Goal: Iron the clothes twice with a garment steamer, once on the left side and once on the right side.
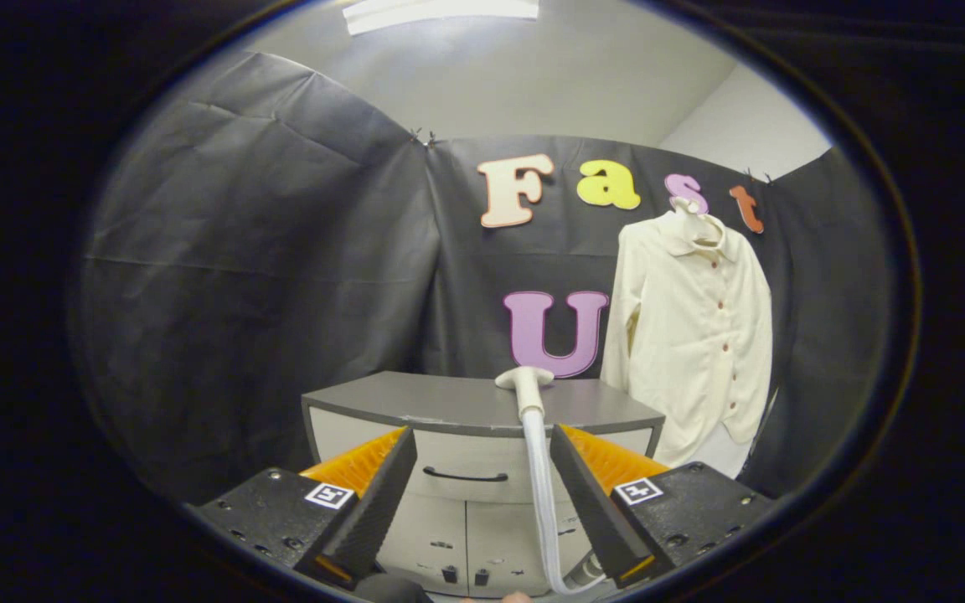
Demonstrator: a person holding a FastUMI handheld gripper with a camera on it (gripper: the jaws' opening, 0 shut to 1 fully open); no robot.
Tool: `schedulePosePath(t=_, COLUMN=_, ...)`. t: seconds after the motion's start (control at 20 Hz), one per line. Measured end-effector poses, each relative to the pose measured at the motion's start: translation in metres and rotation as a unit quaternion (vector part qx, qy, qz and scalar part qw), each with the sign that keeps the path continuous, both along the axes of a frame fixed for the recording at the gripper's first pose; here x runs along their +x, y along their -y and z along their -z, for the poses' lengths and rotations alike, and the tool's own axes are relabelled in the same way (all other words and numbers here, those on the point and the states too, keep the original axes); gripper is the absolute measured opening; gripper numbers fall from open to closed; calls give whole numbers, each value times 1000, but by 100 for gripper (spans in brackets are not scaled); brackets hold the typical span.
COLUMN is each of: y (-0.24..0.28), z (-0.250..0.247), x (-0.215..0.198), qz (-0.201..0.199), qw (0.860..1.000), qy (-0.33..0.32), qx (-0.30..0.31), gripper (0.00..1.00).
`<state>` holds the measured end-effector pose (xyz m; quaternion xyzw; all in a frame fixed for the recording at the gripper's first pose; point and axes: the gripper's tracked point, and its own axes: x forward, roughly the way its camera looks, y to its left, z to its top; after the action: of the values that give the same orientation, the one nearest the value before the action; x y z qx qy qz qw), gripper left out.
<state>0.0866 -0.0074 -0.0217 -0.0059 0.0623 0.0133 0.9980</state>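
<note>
My gripper (478, 444): two fingers (378, 494) spread apart, nothing between pads. One grey cabinet (449, 402) just ahead, one drawer with one dark handle (466, 477), contents not visible. One steamer head (524, 381) resting on cabinet top, beyond my right finger; one white hose (543, 502) hanging down cabinet front beside that finger. One cream shirt (692, 327) hanging right of cabinet, one row of buttons.

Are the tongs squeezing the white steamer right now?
No, the tongs are open, and the white steamer head rests on the grey cabinet beyond their fingers.
</note>
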Motion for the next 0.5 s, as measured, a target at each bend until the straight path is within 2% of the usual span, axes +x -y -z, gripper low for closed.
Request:
schedulePosePath(t=0.3, y=12, z=9, x=44, qz=8, qw=1000, qy=-6, qx=-25, gripper=97)
schedulePosePath(t=0.5, y=16, z=17, x=79, qz=5, qw=1000, qy=-20, qx=-14, gripper=97)
